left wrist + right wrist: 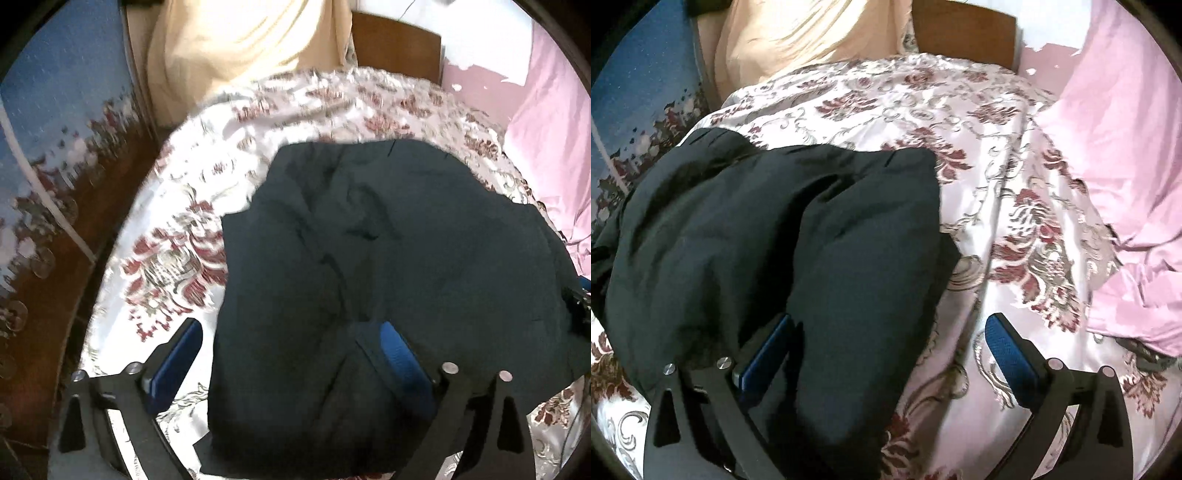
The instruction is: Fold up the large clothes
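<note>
Dark garment (388, 258) lies bunched on the floral bedspread (997, 184), long axis unclear; both tools (291, 354) (890, 347) gape wide, gripping nothing.

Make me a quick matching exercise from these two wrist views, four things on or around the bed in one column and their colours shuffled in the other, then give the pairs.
Things:
1. garment
2. bedspread
3. curtain
4. sheet

Colours:
A. plain pink
B. cream
C. dark, near black
D. white with maroon floral pattern

Pairs: 1-C, 2-D, 3-B, 4-A
</note>
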Demonstrator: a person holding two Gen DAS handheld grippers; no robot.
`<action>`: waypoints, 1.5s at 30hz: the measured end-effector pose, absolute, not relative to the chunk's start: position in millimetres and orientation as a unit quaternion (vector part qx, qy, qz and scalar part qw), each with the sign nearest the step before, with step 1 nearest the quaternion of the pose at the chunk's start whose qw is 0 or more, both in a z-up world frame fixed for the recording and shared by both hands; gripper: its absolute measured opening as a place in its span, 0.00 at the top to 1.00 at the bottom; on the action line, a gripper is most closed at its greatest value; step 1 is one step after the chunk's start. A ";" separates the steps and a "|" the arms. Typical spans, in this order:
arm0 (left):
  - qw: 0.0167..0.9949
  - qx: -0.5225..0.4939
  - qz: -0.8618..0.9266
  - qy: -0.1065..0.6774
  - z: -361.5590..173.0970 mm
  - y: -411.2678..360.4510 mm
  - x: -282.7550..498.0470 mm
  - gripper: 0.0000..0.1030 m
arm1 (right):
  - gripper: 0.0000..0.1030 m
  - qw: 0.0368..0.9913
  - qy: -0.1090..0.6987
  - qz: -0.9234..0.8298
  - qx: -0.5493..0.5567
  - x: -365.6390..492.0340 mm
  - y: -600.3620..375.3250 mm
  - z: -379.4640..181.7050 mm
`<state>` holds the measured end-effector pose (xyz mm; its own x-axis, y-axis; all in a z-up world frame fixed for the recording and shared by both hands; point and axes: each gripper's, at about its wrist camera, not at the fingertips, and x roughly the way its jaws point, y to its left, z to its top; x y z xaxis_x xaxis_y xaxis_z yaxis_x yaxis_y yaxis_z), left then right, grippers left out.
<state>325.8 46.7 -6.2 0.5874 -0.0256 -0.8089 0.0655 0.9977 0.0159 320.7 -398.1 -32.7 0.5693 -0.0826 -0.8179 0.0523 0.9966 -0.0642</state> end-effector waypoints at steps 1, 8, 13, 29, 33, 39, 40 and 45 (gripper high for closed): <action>0.894 0.024 -0.025 0.447 -2.9 45.4 323.7 0.04 | 0.02 0.888 0.457 -0.043 -0.016 317.4 -398.8 -31.4; 0.920 0.046 -0.027 0.388 23.5 25.1 294.0 0.00 | 0.02 0.917 0.391 -0.075 -0.017 285.3 -389.1 -3.1; 0.935 0.028 -0.035 0.353 40.2 15.5 271.4 0.00 | 0.02 0.934 0.351 -0.064 -0.005 260.9 -367.8 18.1; 0.967 0.003 -0.039 0.250 85.8 18.9 171.9 0.00 | 0.02 0.971 0.227 -0.035 0.067 152.9 -297.5 55.6; 0.973 0.007 -0.037 0.228 92.4 23.0 147.2 0.00 | 0.02 0.976 0.207 -0.036 0.053 126.0 -280.7 54.2; 0.976 0.019 -0.038 0.212 91.8 23.1 116.4 0.00 | 0.02 0.980 0.192 -0.029 0.050 91.8 -262.6 59.1; 0.976 0.022 -0.041 0.211 90.1 23.3 111.2 0.00 | 0.02 0.981 0.187 -0.028 0.052 84.7 -260.1 59.9; 0.978 0.018 -0.048 0.202 79.9 25.8 87.1 0.00 | 0.02 0.985 0.167 -0.040 0.022 53.5 -241.9 60.5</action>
